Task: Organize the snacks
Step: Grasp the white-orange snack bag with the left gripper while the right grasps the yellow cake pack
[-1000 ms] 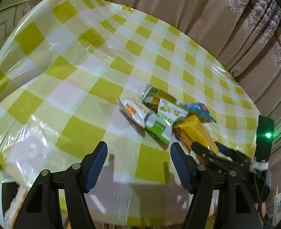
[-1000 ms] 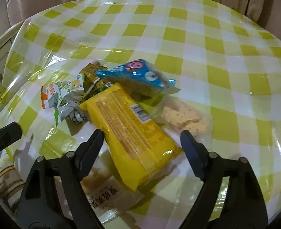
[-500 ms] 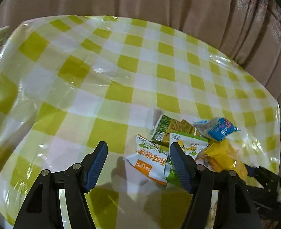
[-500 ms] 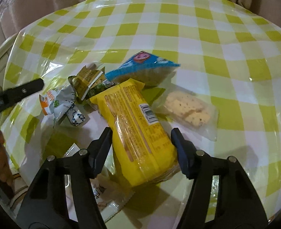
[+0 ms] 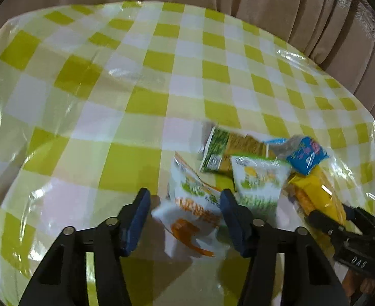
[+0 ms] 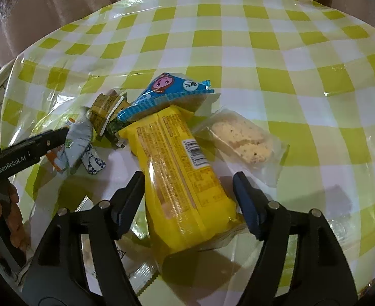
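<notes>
Fingers of the left gripper (image 5: 184,210) straddle the near end of the white-and-orange packet (image 5: 191,207); its jaws have just been closing, yet a gap shows at the left pad, so nothing is clamped. On the right gripper (image 6: 188,195) the jaws have just been opening and stand slack either side of the yellow packet (image 6: 179,168), its left pad about touching the wrapper.

Both packets lie in 1 heap at the near right of the checked tablecloth (image 5: 141,102), with a green-and-white packet (image 5: 260,181), a green-and-gold packet (image 5: 228,150), a blue cartoon packet (image 6: 167,91) resting on the yellow one's far end, and a clear bag of crackers (image 6: 243,140) just to its right.

Risks, as I judge them: the slippery wrappers may squirt free under a pinch at the edge, lifting the yellow packet would tip the blue one off, and both tools work close together.

"GenRobot.AI" reads on the left tool's arm; the yellow wrapper's barcode shows, its print illegible.
</notes>
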